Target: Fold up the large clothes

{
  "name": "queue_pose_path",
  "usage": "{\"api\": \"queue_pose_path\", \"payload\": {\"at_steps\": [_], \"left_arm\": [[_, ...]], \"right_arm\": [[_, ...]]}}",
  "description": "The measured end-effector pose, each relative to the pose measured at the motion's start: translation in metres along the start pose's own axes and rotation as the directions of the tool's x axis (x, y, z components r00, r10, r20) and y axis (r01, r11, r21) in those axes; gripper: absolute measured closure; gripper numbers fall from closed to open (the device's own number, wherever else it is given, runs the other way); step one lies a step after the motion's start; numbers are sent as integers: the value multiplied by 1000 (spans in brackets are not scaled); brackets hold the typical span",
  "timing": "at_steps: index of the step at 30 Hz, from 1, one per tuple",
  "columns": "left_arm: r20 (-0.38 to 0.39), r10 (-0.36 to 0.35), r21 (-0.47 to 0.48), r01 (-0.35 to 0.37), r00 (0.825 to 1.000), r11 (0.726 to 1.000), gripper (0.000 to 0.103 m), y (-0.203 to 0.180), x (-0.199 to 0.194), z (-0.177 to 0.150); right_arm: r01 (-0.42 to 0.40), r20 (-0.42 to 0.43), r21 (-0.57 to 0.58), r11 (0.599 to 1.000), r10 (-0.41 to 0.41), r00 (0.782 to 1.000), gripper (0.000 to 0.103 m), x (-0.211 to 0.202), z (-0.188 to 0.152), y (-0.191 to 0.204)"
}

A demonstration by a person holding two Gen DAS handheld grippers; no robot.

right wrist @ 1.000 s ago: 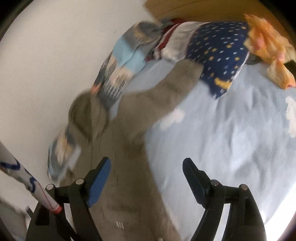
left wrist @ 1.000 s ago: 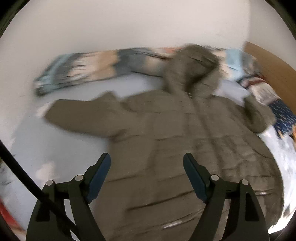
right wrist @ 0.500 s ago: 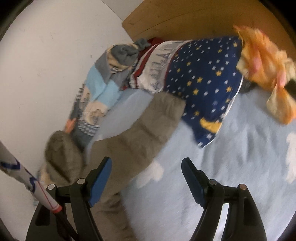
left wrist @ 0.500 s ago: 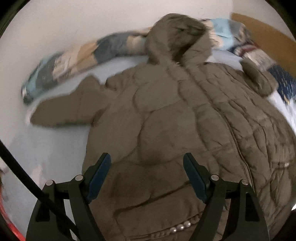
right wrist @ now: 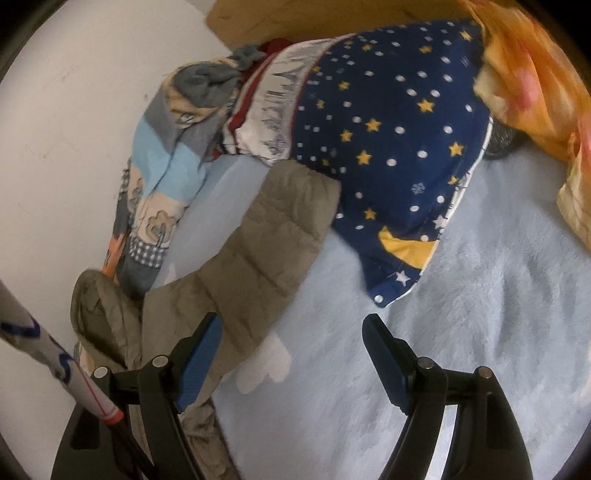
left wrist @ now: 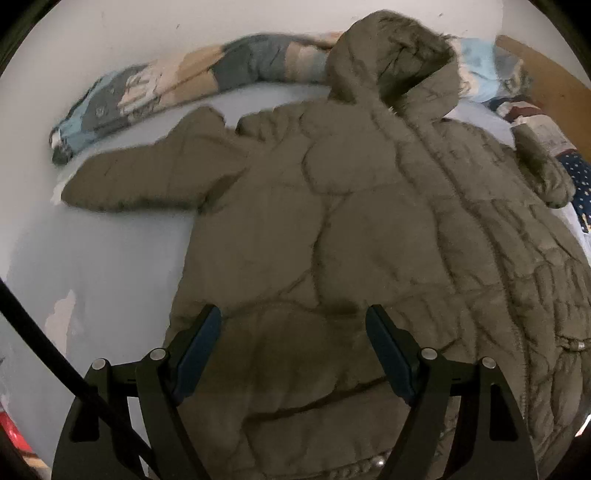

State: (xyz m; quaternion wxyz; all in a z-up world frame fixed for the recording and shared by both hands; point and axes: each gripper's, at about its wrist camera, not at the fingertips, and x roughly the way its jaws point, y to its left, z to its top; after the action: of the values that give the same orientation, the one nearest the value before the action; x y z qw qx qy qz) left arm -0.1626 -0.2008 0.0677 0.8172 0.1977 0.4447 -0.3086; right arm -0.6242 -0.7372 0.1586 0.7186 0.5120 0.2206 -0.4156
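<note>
An olive-green quilted hooded coat (left wrist: 369, 229) lies spread flat on a pale blue bed sheet (left wrist: 110, 266), hood (left wrist: 399, 62) toward the wall and one sleeve (left wrist: 147, 173) stretched out to the left. My left gripper (left wrist: 293, 323) hovers open over the coat's lower left part, nothing between its blue pads. In the right wrist view the coat's other sleeve (right wrist: 266, 243) runs up toward a star-print pillow (right wrist: 388, 129). My right gripper (right wrist: 291, 328) is open above the sheet just right of that sleeve, holding nothing.
A rolled patchwork blanket (left wrist: 177, 85) lies along the white wall behind the coat. An orange cloth (right wrist: 532, 92) sits at the far right by the wooden headboard (right wrist: 295, 22). A striped cable (right wrist: 55, 358) crosses the lower left of the right wrist view.
The left gripper has come down closer to the coat, which now fills more of its view. The right gripper has swung across toward the right sleeve and the star-print pillow.
</note>
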Motion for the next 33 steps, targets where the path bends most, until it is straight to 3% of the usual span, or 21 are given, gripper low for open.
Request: {"api": "queue_pose_path", "payload": {"at_steps": [4, 13, 21, 28, 31, 33], "left_arm": [[19, -12, -29, 12, 1000, 1000, 23, 4, -1, 3], [132, -16, 24, 13, 991, 1000, 23, -17, -12, 19], [117, -16, 101, 4, 993, 995, 23, -32, -7, 16], [112, -14, 104, 3, 994, 995, 23, -32, -7, 16], [112, -18, 102, 7, 994, 995, 23, -31, -7, 16], [114, -17, 107, 5, 993, 994, 23, -31, -7, 16]], "right_arm": [[30, 11, 12, 999, -30, 999, 20, 7, 12, -4], [42, 16, 19, 999, -42, 999, 20, 33, 34, -11], [2, 62, 94, 996, -8, 998, 20, 44, 64, -30], [-50, -8, 133, 990, 52, 999, 21, 86, 68, -29], [-29, 6, 137, 990, 29, 1000, 26, 101, 72, -29], [-33, 1, 142, 989, 34, 999, 38, 113, 76, -31]]}}
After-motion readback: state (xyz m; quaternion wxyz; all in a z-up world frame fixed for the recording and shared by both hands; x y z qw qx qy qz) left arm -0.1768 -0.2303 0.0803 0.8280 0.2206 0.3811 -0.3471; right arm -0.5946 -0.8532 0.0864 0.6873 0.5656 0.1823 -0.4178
